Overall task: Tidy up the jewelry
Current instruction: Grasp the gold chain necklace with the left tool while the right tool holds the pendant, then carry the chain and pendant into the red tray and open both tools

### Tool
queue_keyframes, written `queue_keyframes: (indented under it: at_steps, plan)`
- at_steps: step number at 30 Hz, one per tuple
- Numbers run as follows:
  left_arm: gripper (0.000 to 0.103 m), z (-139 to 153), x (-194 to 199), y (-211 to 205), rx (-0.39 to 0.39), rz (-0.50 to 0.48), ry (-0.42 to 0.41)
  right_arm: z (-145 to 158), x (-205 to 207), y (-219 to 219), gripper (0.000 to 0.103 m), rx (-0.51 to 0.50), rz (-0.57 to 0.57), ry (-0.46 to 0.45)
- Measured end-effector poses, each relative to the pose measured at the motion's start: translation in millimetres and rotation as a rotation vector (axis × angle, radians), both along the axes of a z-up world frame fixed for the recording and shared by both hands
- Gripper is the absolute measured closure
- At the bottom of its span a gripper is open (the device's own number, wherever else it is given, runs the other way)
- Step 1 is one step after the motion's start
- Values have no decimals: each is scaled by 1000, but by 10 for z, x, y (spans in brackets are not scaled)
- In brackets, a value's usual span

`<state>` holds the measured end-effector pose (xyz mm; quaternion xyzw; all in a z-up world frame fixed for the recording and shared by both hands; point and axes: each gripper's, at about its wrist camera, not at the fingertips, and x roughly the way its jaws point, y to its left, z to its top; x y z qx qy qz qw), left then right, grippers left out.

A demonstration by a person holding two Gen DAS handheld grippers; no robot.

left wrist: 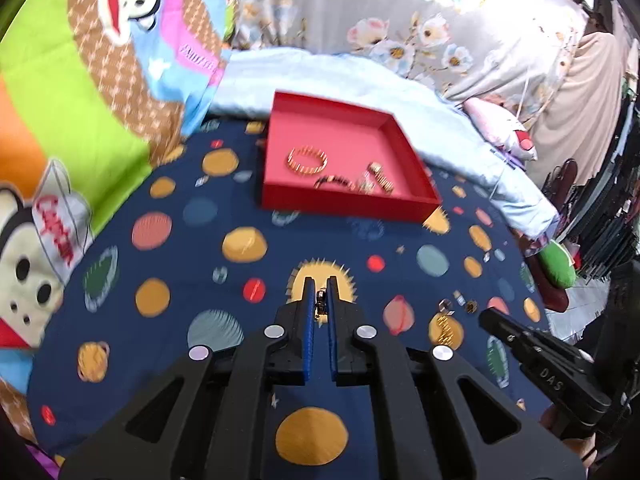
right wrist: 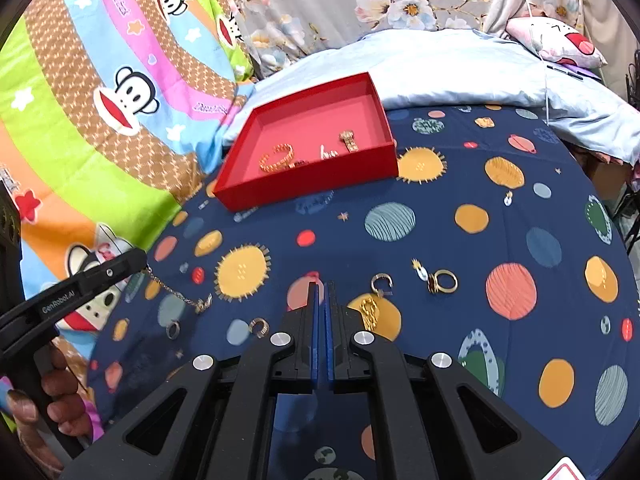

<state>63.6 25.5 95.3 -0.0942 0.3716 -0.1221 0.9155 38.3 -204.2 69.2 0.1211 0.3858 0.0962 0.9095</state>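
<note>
A red tray (left wrist: 348, 208) (right wrist: 308, 188) lies on the dark planet-print cloth and holds a gold bangle (left wrist: 306, 160) (right wrist: 276, 158), a gold watch-like piece (right wrist: 349, 141) and small bits. My left gripper (left wrist: 320, 284) (right wrist: 142, 258) is shut on a thin chain bracelet (left wrist: 320, 306) (right wrist: 172, 288), which dangles from its tip above the cloth. My right gripper (right wrist: 324, 288) (left wrist: 490, 317) is shut, and I see nothing between its blue pads. Loose on the cloth near it lie a gold ring (right wrist: 442, 282), a hoop earring (right wrist: 382, 282) and a gold chain piece (right wrist: 370, 312).
Two small rings (right wrist: 258, 326) (right wrist: 173, 330) lie on the cloth at left, a tiny earring (right wrist: 508, 199) at right. A pale blue blanket (right wrist: 460, 68) is bunched behind the tray. A bright cartoon quilt (right wrist: 100, 120) borders the left. A person's hand (right wrist: 60, 392) grips the left handle.
</note>
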Motion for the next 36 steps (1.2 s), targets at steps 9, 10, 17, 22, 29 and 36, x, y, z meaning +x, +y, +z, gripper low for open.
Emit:
queue_keyframes:
  at_steps: [9, 10, 17, 22, 29, 36]
  plan:
    - [98, 514, 234, -104, 17, -46, -100, 473, 243, -82, 101, 3, 44, -88]
    - [98, 562, 274, -121, 20, -50, -109, 541, 306, -99, 101, 3, 51, -97]
    - [98, 888, 644, -273, 52, -65, -186, 749, 670, -183, 101, -17, 49, -113]
    - [98, 872, 693, -334, 53, -76, -192, 393, 468, -101, 66, -98, 49, -39]
    - [98, 678, 651, -332, 50, -84, -144, -342, 254, 74, 66, -171, 67, 135]
    - [98, 642, 590, -302, 51, -81, -138, -526, 263, 78, 94, -202, 41, 167]
